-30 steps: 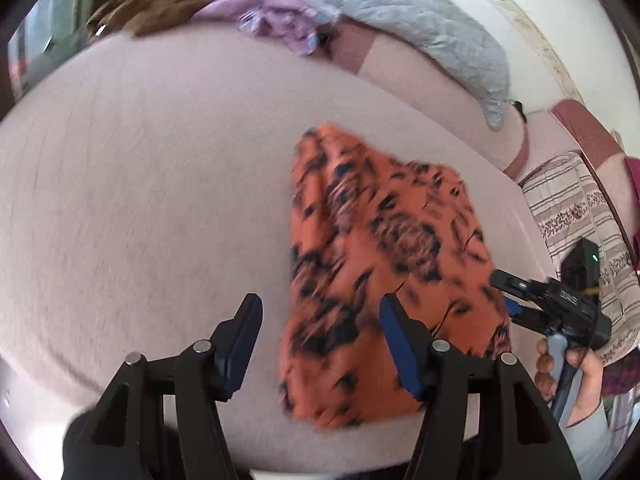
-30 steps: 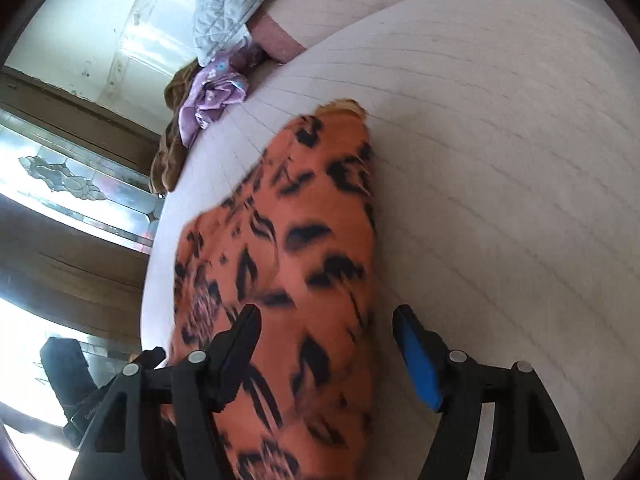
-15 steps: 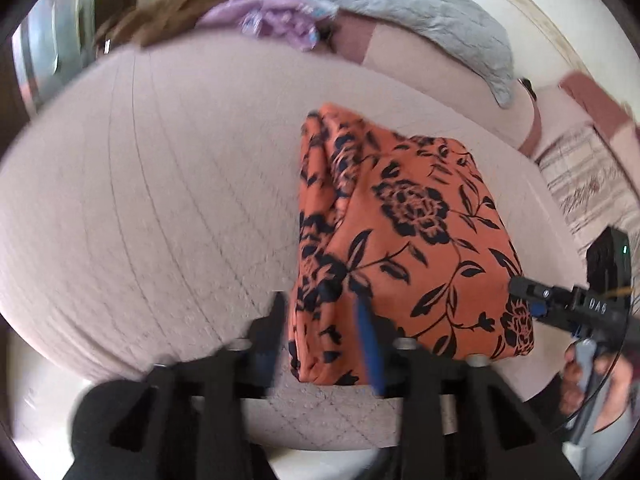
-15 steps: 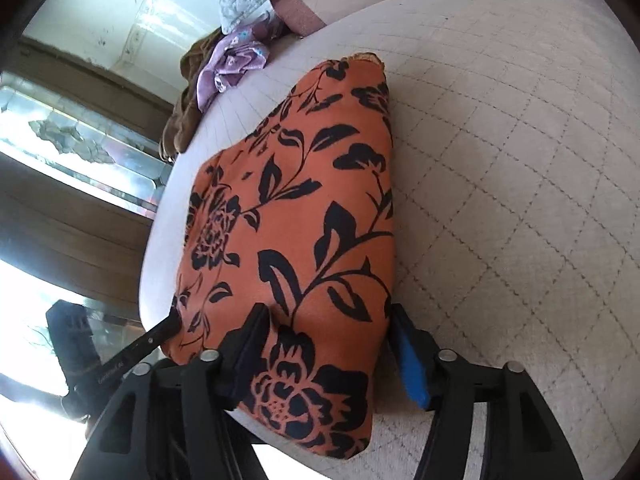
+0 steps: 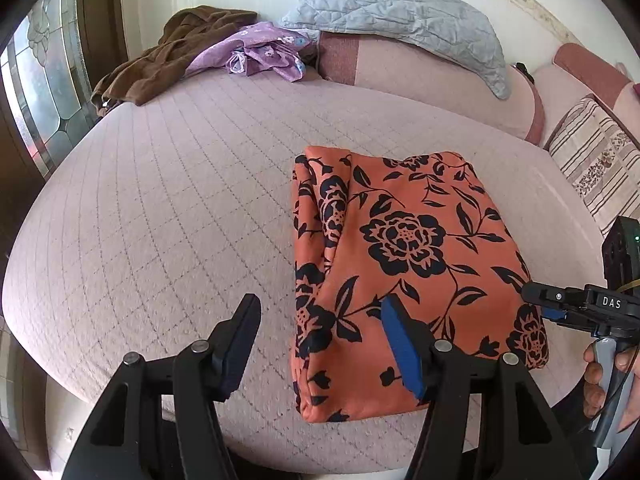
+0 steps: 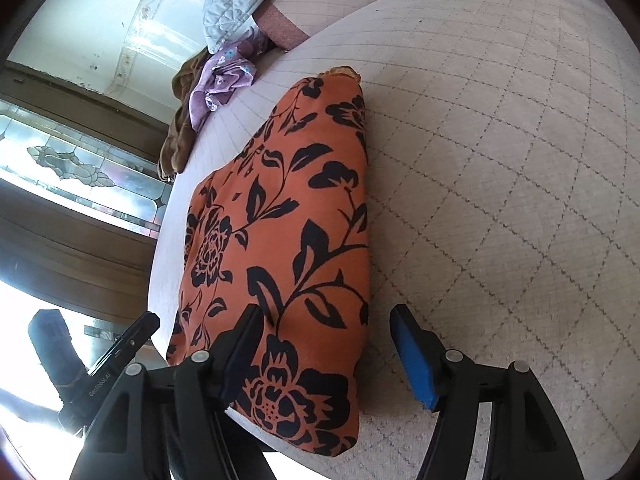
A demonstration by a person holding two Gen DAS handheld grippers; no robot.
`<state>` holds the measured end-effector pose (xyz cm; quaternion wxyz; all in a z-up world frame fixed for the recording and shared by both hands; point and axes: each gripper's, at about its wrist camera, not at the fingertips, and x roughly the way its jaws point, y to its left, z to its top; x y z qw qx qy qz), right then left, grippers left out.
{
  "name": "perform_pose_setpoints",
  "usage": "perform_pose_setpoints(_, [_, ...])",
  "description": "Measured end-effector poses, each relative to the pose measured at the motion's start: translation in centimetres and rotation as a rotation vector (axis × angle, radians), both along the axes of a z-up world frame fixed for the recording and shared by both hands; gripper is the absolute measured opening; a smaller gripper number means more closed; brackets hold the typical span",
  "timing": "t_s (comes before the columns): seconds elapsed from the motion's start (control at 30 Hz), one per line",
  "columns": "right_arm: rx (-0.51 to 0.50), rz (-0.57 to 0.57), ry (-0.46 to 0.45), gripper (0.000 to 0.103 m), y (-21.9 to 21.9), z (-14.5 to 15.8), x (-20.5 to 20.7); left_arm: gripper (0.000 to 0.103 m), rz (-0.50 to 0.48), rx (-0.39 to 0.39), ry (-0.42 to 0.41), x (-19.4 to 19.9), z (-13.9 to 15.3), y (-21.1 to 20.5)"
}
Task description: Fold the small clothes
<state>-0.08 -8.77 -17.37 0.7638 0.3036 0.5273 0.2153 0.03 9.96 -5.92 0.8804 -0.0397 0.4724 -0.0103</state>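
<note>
One folded orange floral garment [image 5: 404, 264] on the bed [image 5: 168, 216]. Two loose garments at the far edge: one brown [image 5: 160, 68], one purple [image 5: 260, 50]. One grey quilted pillow [image 5: 400, 16], one striped cushion [image 5: 600, 164]. Two hand-held grippers: left [image 5: 320, 340], right [image 6: 328, 352].

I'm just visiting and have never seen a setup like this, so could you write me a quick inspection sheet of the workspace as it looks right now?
Surface: pale quilted bed cover, flat and smooth.
Job's things: orange floral garment lies folded near the bed's front edge, its thick fold along one side.
Clutter: brown garment and purple floral cloth heaped at the far edge; grey quilted pillow behind them.
Grippers: left gripper open above the orange garment's near corner, holding nothing; right gripper open over the opposite near corner, holding nothing.
Cables: nothing seen for certain.
Surroundings: leaded glass window, pale wall, striped cushion at the side.
</note>
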Motion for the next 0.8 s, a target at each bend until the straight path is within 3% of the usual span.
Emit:
perform_pose_setpoints(0.23, [0.01,0.003,-0.007,0.069,0.0,0.3,1.2,0.068,0.005,-0.022,0.0,0.8,0.0,0.4])
perform_pose_setpoints(0.43, [0.021,-0.001,-0.028,0.069,0.0,1.2,2.9,0.082,0.025,-0.196,-0.04,2.4,0.3,2.5])
perform_pose_setpoints(0.53, [0.029,-0.002,-0.03,0.072,0.5,1.0,4.3,0.082,0.016,-0.24,0.032,4.7,-2.1,3.7])
perform_pose_setpoints(0.63, [0.04,0.005,0.006,0.072,1.3,-0.4,5.7,0.082,0.026,-0.212,0.138,6.3,-5.6,3.9])
perform_pose_setpoints(0.7, [0.045,0.04,0.027,0.072,2.2,-1.2,6.2,0.084,0.021,-0.244,0.114,6.1,-6.5,4.2])
perform_pose_setpoints(0.77, [-0.023,0.071,-0.006,0.064,3.5,-1.1,6.2,0.079,0.006,-0.231,0.102,5.8,-6.5,3.9])
perform_pose_setpoints(0.8, [-0.047,0.084,-0.017,0.061,3.9,-0.9,6.2,0.056,-0.012,-0.253,0.103,5.8,-6.5,3.8])
